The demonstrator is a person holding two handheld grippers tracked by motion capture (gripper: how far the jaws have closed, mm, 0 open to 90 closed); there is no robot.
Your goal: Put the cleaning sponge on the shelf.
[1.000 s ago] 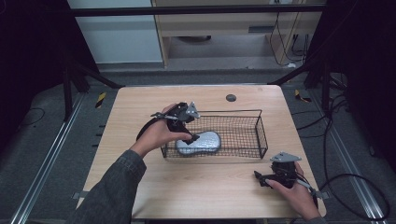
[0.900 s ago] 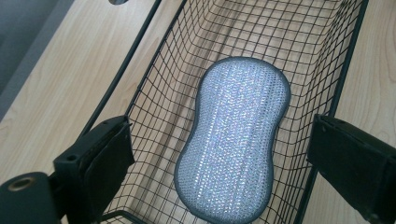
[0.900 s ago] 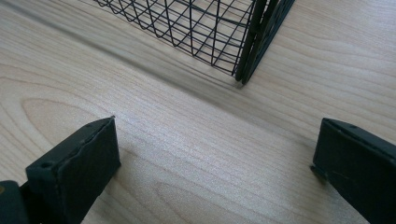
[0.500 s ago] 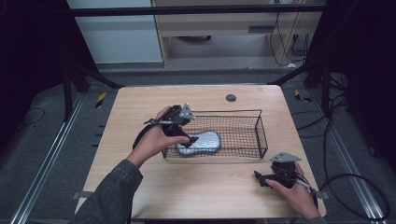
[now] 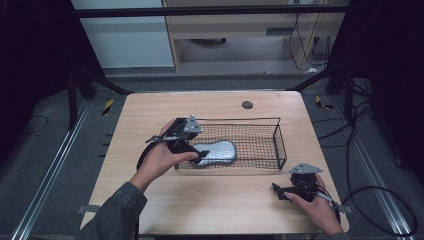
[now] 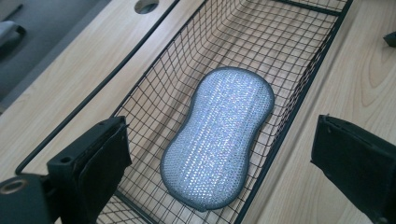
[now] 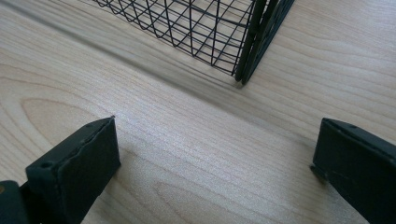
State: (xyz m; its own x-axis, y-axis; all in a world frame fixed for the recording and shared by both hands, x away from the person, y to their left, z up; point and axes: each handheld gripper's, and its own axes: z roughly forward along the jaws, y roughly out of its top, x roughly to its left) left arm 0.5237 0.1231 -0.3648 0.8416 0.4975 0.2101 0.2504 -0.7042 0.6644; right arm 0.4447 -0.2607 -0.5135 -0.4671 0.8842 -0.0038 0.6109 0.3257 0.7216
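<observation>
A silver mesh sponge [image 5: 218, 151] lies flat on the floor of a black wire basket [image 5: 278, 144] in the middle of the table. My left gripper [image 5: 199, 155] hangs over the basket's left end, open. In the left gripper view its jaws stand wide apart with the sponge [image 6: 219, 135] lying between and below them, untouched, inside the basket [image 6: 299, 93]. My right gripper [image 5: 284, 192] rests low at the table's front right, open. In the right gripper view its jaws stand apart over bare wood, just short of the basket's corner [image 7: 247, 42].
The wooden table [image 5: 150, 115] has a dark round hole [image 5: 247, 104] near its far edge. Dark frame posts and cables stand on the floor around it. Bare wood lies in front of the basket and to both sides.
My left hand and gripper have drawn back slightly toward the basket's left end. The sponge stays flat in the basket. The right gripper has not moved.
</observation>
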